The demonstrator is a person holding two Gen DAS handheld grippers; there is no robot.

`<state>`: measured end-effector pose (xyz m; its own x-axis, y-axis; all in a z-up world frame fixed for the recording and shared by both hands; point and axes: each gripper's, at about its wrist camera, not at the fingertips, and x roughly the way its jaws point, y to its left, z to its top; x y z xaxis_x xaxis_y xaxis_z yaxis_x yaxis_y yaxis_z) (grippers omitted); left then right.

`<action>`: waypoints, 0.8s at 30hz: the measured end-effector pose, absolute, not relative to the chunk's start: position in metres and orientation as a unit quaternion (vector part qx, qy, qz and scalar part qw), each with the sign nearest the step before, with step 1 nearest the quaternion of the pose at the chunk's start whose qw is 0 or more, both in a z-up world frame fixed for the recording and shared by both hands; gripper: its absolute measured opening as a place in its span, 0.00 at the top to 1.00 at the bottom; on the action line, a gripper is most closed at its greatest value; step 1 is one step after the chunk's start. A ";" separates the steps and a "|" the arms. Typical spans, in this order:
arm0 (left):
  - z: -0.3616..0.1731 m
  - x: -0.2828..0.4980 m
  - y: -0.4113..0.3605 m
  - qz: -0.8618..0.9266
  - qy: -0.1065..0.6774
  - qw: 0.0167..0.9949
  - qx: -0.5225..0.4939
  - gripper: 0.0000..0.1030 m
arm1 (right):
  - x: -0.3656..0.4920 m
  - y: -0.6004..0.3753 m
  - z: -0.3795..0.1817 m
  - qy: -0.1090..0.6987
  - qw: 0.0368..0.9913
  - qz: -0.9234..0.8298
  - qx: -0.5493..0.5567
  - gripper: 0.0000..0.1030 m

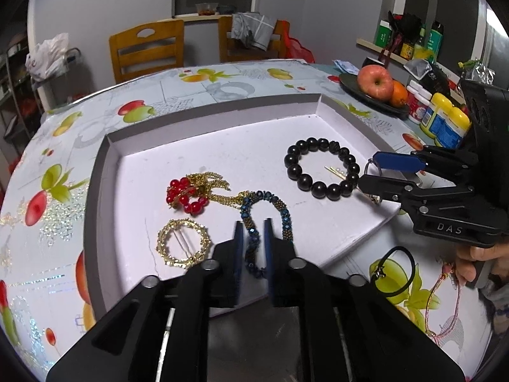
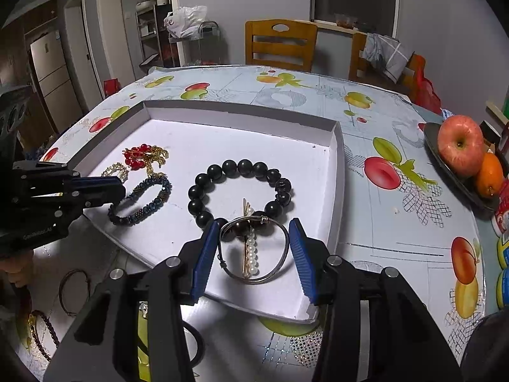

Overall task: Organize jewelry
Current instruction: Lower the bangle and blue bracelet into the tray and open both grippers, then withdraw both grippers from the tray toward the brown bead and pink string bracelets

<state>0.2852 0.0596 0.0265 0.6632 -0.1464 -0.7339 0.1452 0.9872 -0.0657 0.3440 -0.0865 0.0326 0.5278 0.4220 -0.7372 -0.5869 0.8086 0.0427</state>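
Right now the left gripper (image 1: pixel 253 248) sits low over the near edge of the white tray (image 1: pixel 105 172), its fingers narrowed around the blue beaded bracelet (image 1: pixel 273 210), pads just beside the beads; whether they press it I cannot tell. The right gripper (image 2: pixel 254 254) is spread wide, its blue pads either side of a metal bangle (image 2: pixel 254 248) lying over a pearl hairpin (image 2: pixel 252 251). A black bead bracelet (image 2: pixel 241 191), red bead brooch (image 1: pixel 186 195) and gold ring brooch (image 1: pixel 183 243) lie in the tray
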 end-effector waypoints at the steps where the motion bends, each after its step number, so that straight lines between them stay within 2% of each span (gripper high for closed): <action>1: 0.026 0.284 0.059 -0.078 0.401 0.913 0.001 0.81 | 0.344 -0.087 0.033 0.390 0.867 0.291 -0.106 0.56; 5: 0.029 0.279 0.061 -0.074 0.397 0.915 -0.001 0.75 | 0.342 -0.089 0.035 0.390 0.867 0.292 -0.105 0.54; 7: 0.033 0.275 0.060 -0.075 0.390 0.918 0.004 0.62 | 0.340 -0.091 0.037 0.387 0.868 0.293 -0.102 0.52; 10: 0.037 0.270 0.057 -0.072 0.381 0.922 0.015 0.49 | 0.338 -0.093 0.041 0.382 0.871 0.292 -0.099 0.46; 15: 0.044 0.261 0.057 -0.072 0.371 0.926 0.018 0.41 | 0.330 -0.096 0.050 0.372 0.875 0.295 -0.097 0.44; 17: 0.046 0.257 0.057 -0.072 0.369 0.926 0.019 0.39 | 0.325 -0.098 0.053 0.367 0.877 0.295 -0.096 0.39; 21: 0.052 0.246 0.058 -0.074 0.359 0.930 0.020 0.31 | 0.313 -0.105 0.059 0.358 0.880 0.298 -0.095 0.38; 24: 0.056 0.236 0.058 -0.075 0.351 0.933 0.019 0.23 | 0.303 -0.110 0.064 0.349 0.883 0.301 -0.091 0.28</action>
<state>0.2363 0.0583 0.0560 0.7419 -0.1268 -0.6584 0.1529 0.9881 -0.0179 0.3026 -0.1100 0.0641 0.5755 0.4674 -0.6711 -0.5942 0.8028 0.0495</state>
